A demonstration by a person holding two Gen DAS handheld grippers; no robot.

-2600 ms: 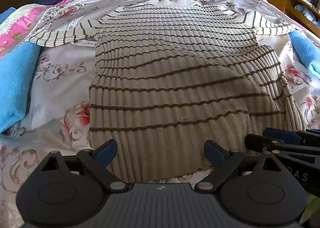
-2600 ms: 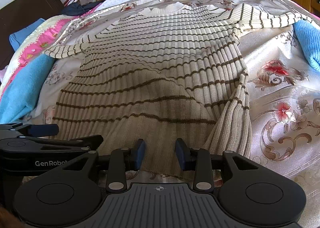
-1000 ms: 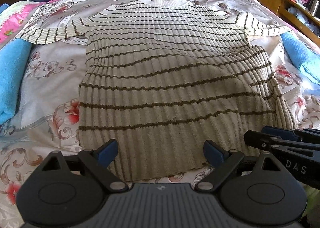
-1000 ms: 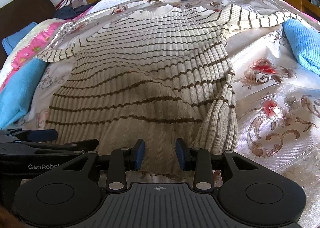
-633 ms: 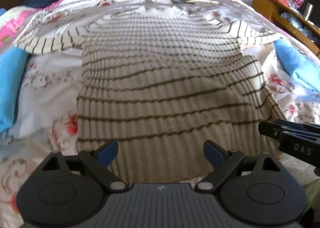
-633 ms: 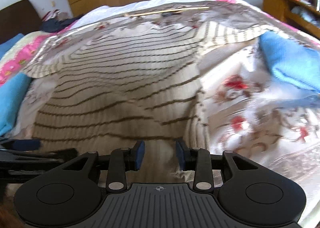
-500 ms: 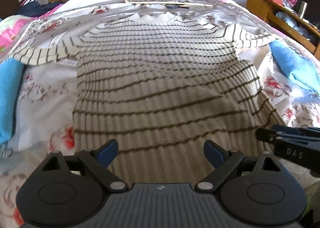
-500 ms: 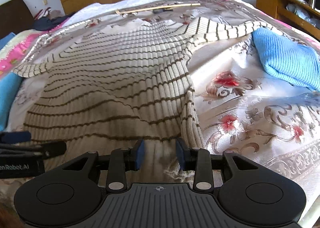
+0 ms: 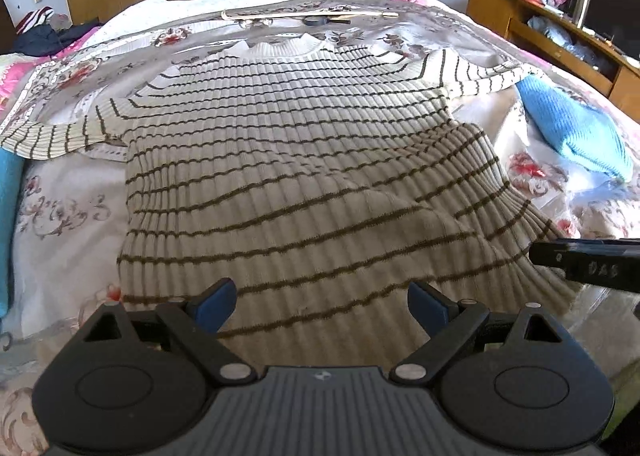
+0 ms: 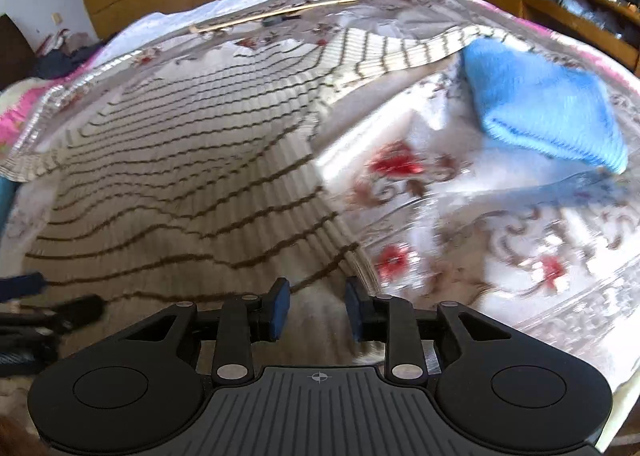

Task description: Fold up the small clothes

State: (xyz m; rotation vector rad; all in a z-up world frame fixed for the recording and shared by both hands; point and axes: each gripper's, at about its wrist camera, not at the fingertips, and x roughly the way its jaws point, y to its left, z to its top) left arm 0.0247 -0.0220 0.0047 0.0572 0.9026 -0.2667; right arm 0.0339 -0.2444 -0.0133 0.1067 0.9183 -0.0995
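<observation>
A cream ribbed sweater with thin brown stripes (image 9: pixel 304 160) lies flat on the bed, collar at the far end and sleeves spread to both sides. My left gripper (image 9: pixel 322 302) hovers over the near hem, jaws wide open, with nothing between them. My right gripper (image 10: pixel 316 306) is at the sweater's (image 10: pixel 180 160) near right corner. Its jaws are closing, with the hem fabric in the gap between the blue pads (image 10: pixel 280 304); I see no pad pressing on it. The right gripper's side (image 9: pixel 588 260) shows at the edge of the left wrist view.
The floral bedspread (image 10: pixel 460 224) covers the bed. A folded blue knit (image 10: pixel 544 112) lies to the right of the sweater, more blue cloth at the far left (image 9: pixel 6 208). A thin stick (image 9: pixel 308 16) lies past the collar. A wooden shelf (image 9: pixel 560 40) stands on the right.
My right gripper has moved right along the hem to the sweater's right corner and its jaws have narrowed. The left gripper stays open over the hem and has barely shifted.
</observation>
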